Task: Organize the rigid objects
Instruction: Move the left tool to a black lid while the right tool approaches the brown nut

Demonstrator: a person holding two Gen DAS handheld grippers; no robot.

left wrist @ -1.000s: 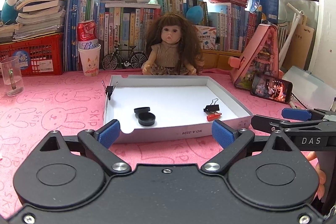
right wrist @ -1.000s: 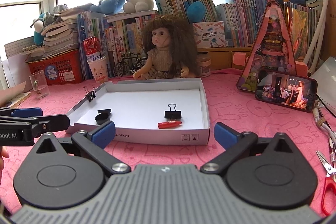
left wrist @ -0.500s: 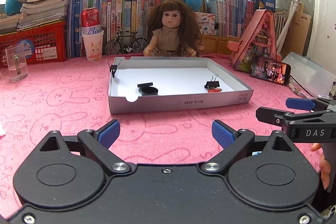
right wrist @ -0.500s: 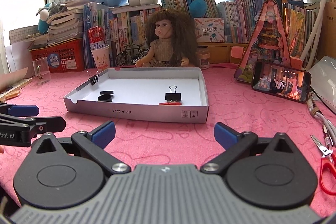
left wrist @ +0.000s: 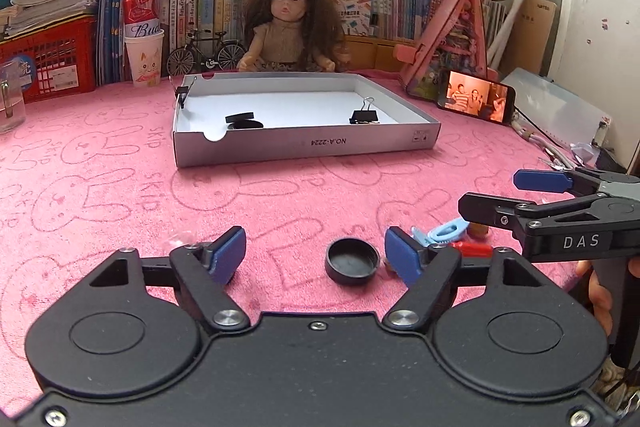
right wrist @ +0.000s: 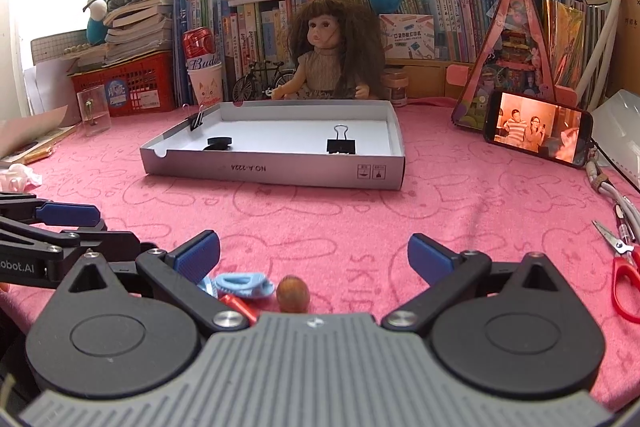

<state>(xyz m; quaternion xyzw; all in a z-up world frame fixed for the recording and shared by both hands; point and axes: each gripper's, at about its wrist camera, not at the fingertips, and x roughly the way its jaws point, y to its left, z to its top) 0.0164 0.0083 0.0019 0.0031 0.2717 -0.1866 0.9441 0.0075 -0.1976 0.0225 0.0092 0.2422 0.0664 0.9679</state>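
My left hand-held gripper (left wrist: pixel 316 257) has just been closing and now stands partly open around the black cap (left wrist: pixel 352 262), its pads not yet touching it. Both grippers have dropped back from the box toward the near pile, so another pick is starting. My right hand-held gripper (right wrist: pixel 314 255) hangs wide open over the brown nut (right wrist: pixel 293 294). The box (left wrist: pixel 304 147) lies farther off on the pink surface (left wrist: pixel 120 195).
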